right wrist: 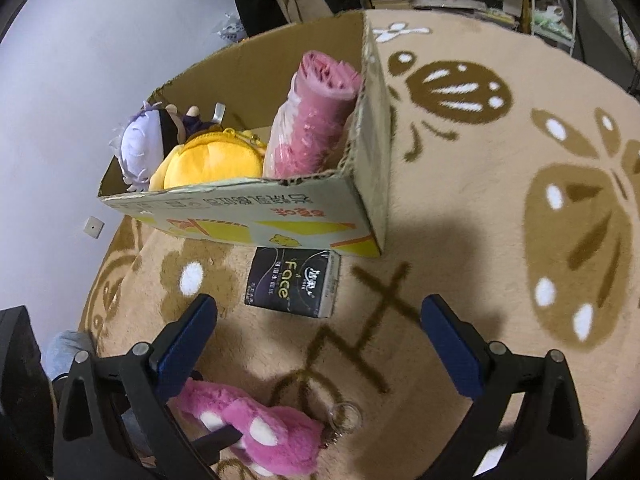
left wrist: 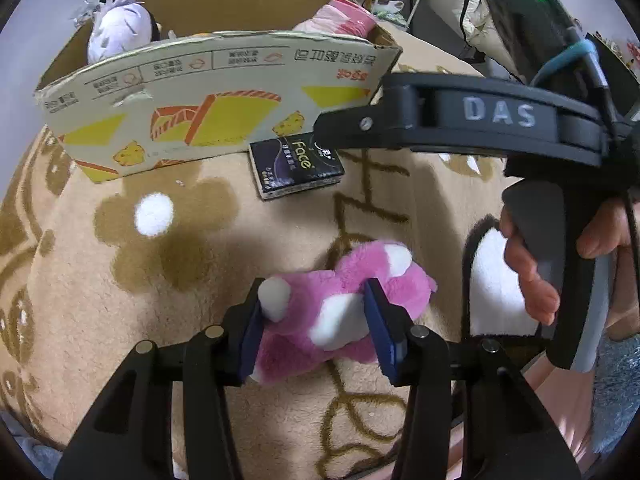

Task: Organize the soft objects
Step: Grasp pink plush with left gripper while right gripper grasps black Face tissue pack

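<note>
Left claw (left wrist: pixel 316 320) clamped; right claw (right wrist: pixel 320 336) agape.

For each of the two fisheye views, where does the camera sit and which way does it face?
Left wrist: on the left tongs, looking down at the pink-and-white plush toy they clamp on the beige patterned rug; the person's right hand shows, gripping the other tool's handle.
Right wrist: on the open right tongs, higher, facing the printed cardboard box.
Shared: toy, box, black tissue pack.
</note>
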### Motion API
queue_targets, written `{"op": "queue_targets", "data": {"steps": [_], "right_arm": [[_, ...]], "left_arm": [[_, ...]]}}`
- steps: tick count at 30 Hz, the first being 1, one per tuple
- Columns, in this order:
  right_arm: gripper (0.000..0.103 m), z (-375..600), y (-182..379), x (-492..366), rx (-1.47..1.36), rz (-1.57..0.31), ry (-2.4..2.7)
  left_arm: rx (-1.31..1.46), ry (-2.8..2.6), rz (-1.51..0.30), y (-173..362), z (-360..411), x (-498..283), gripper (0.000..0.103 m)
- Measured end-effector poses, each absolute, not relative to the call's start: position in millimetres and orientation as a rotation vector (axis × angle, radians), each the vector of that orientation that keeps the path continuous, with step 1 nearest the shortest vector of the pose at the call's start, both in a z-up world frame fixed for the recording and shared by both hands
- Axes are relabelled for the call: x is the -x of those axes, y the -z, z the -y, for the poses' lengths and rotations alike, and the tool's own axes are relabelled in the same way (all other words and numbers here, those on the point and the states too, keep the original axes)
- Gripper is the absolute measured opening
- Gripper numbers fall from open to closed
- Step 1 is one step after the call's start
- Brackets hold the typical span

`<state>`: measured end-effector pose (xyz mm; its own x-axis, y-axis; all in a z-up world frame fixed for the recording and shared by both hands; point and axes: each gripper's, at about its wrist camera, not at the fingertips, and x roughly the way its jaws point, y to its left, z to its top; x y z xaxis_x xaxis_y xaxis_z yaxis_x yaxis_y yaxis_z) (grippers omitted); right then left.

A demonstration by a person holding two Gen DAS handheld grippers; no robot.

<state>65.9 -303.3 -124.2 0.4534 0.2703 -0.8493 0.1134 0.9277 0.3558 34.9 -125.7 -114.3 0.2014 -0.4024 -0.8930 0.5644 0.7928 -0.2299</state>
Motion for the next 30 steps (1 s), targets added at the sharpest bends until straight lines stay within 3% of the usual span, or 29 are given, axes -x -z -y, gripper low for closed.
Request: {"op": "queue_targets", "data": {"steps": [18,20,22,23,24,30], "right_arm": [[0.091,268,163,-97,-0.415,-1.179,-0.109],[0.076,264,167,-100,-0.368,-1.192,-0.073],[0.070,260,168,-100,-0.338,-1.195,-0.058],[0.066,261,168,-100,-0.345,-1.192,-0.063],[0.066,261,167,-100,-0.352,-1.191,-0.064],[0.064,272,159,-91,-0.366,-1.180,-0.061]], "left_arm": [[-0.159,0.490,-1.090,91,93,-53,0.046],[-0.180,0.476,-1.077,91,94,-52,0.046],[-0.182,0.475,-1.076,91,94,-52,0.045],[-0.177,0.476,-1.074,94,97,-53,0.044],[-0.175,0.476,-1.071,96,100,-53,0.036],[-0.163,0.487,-1.062,95,95,-56,0.026]]}}
